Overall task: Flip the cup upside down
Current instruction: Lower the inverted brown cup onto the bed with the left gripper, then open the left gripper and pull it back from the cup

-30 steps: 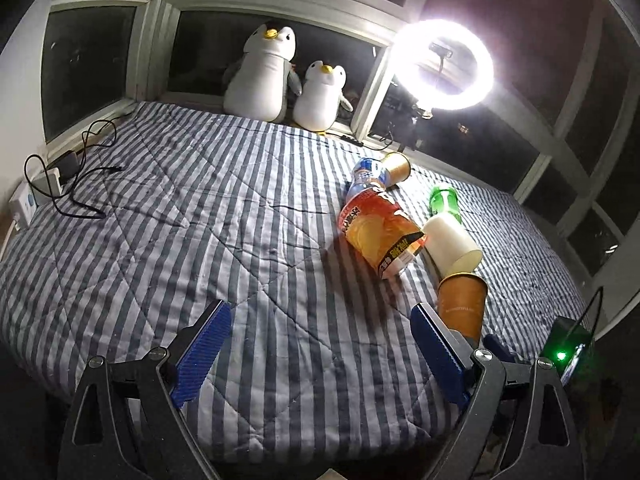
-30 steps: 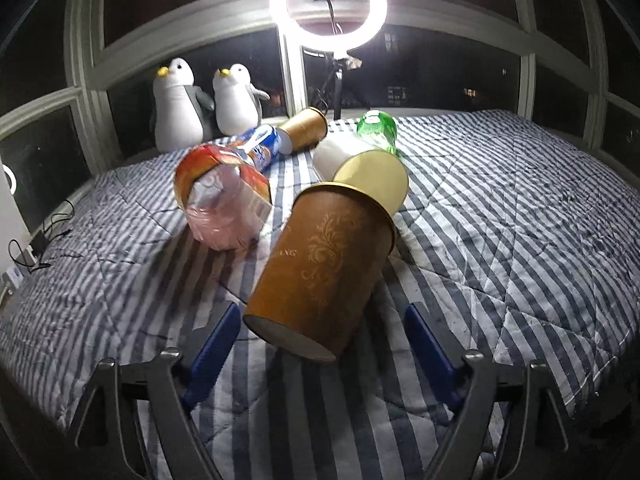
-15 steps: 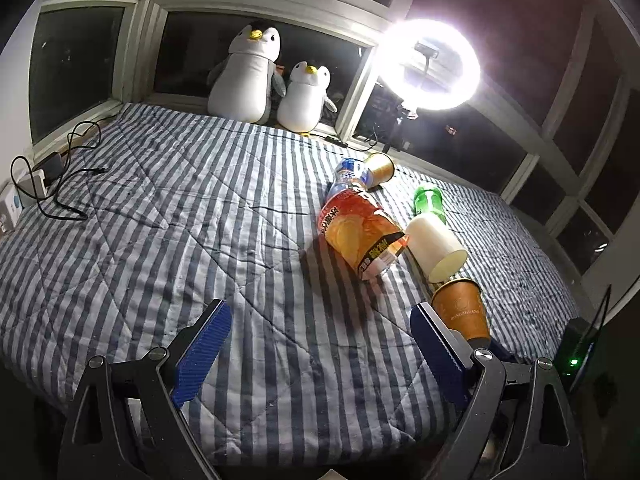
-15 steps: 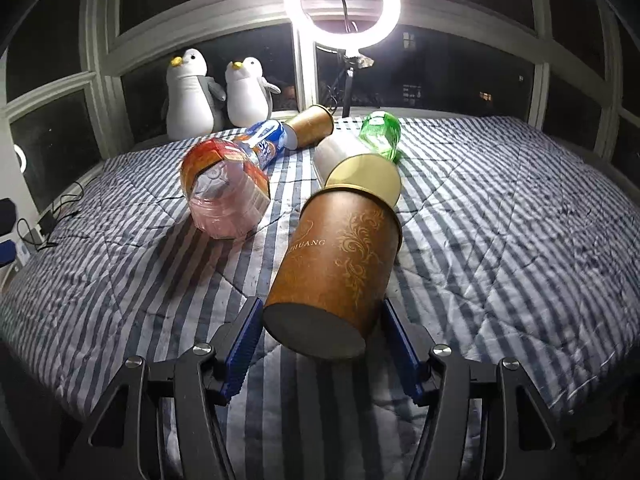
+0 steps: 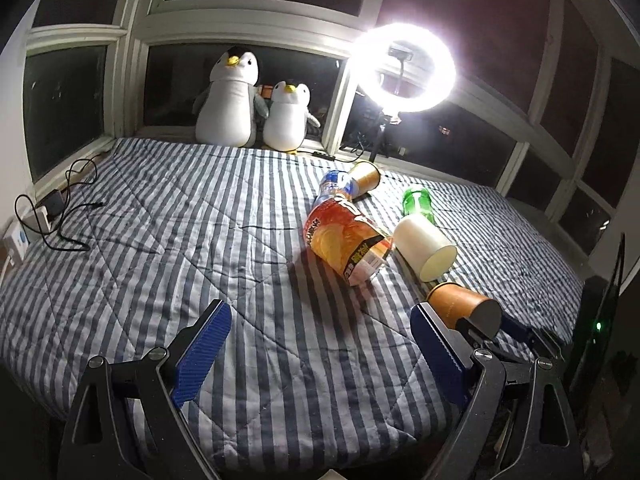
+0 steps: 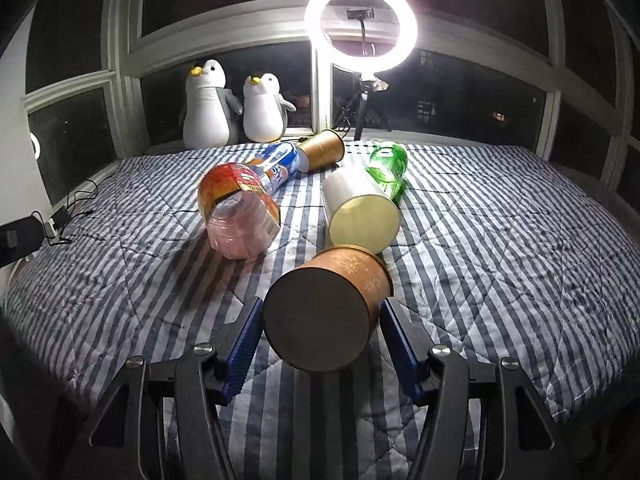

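Observation:
A brown paper cup with gold print (image 6: 332, 308) is held between the blue pads of my right gripper (image 6: 322, 346). It is tipped so its flat base faces the camera, above the striped bed. In the left wrist view the same cup (image 5: 464, 306) shows at the right, lying sideways in the right gripper's fingers (image 5: 516, 326). My left gripper (image 5: 320, 354) is open and empty over the near part of the bed.
On the striped quilt (image 5: 180, 232) lie a white cup (image 6: 360, 210), an orange-labelled bottle (image 6: 240, 212), a blue-labelled bottle (image 6: 278, 162), a second brown cup (image 6: 322, 148) and a green bottle (image 6: 388, 166). Two plush penguins (image 5: 248, 100) and a ring light (image 5: 404, 68) stand at the window. Cables (image 5: 60, 208) lie far left.
My right gripper has closed on the brown cup, lifted it off the bed and tilted it until its base faces the camera. The left gripper stayed open and drifted slightly.

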Motion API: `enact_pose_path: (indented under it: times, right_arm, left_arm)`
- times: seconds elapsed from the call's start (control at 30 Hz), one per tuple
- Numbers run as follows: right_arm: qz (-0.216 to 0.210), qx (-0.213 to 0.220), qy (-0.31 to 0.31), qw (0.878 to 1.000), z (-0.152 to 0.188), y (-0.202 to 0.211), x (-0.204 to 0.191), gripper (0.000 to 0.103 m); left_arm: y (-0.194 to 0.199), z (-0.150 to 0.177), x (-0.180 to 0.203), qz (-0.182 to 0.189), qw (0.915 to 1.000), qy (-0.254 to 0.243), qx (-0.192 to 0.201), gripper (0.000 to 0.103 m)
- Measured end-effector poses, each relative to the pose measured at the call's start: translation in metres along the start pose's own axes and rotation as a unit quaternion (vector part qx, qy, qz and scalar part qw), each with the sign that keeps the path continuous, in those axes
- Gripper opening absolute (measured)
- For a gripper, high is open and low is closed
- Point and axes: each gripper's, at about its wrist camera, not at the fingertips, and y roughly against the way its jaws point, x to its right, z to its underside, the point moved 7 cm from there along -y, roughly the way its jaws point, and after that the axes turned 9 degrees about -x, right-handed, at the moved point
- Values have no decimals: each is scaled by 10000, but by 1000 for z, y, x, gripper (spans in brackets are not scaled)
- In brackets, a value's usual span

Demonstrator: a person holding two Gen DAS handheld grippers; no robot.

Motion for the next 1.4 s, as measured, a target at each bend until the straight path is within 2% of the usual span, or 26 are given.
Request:
enact_pose_path:
  times: [0.43,1.23,1.27,1.4]
  right_arm:
    - [-153,-71,87,9998,-18,-9,4,53]
    - [-259,-71,-54,9996,-22,-17,12,53]
    - [-258,-73,-47,9996,-22,-17,11,54]
    - [-208,44,-40,9998,-23,-11,12,74]
  left_arm:
    - [3,0,5,20,10000,-54,36,93]
    - [3,-1,14,-89,9997,-242,48,93]
    - [3,-1,14,-81,9997,-239,50,93]
    - [3,-2,15,-94,9996,-265,57,93]
